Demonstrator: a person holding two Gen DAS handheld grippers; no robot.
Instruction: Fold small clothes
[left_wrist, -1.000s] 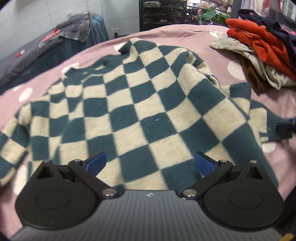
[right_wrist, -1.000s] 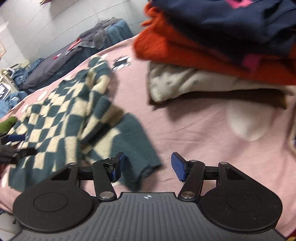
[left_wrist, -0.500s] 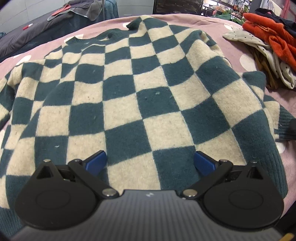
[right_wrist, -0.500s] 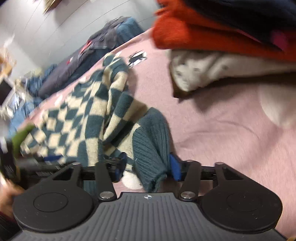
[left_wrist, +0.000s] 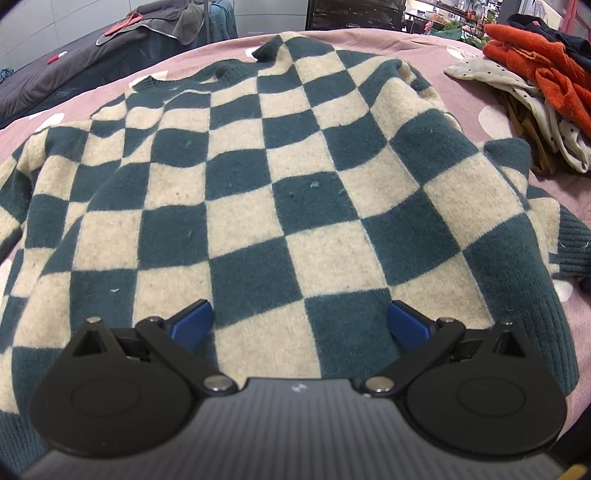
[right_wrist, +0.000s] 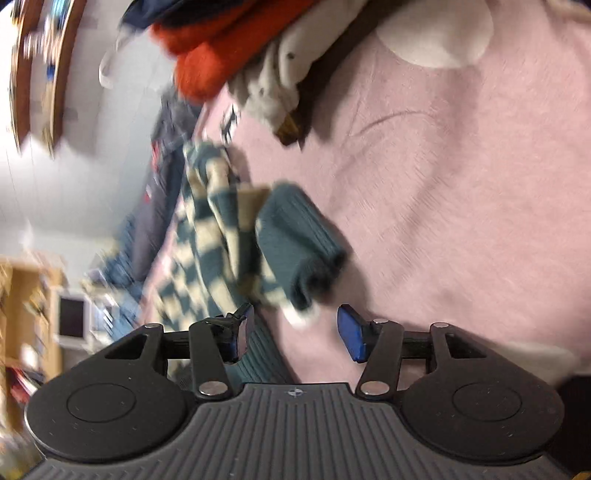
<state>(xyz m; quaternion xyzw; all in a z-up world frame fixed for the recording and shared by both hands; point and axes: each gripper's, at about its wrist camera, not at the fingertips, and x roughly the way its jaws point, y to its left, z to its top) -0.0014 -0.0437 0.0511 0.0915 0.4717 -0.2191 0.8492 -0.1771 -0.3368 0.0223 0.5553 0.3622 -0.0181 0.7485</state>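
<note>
A teal-and-cream checkered sweater (left_wrist: 258, 192) lies spread flat on the pink bedcover (left_wrist: 461, 66), collar at the far side. My left gripper (left_wrist: 299, 323) is open and empty, low over the sweater's near hem. In the blurred, tilted right wrist view, the sweater's teal sleeve cuff (right_wrist: 299, 243) lies folded on the bedcover just ahead of my right gripper (right_wrist: 295, 328), which is open and empty; the cuff is not between the pads.
A pile of clothes, orange (left_wrist: 532, 51), navy and cream dotted, sits at the right of the bed; it also shows in the right wrist view (right_wrist: 221, 48). Dark garments (left_wrist: 155, 22) hang on a rack beyond the far edge. Shelving and a monitor (right_wrist: 72, 321) stand off to the side.
My right gripper opened and released the sleeve cuff it was closing around, then rolled sharply. My left gripper moved slightly back over the hem, still open.
</note>
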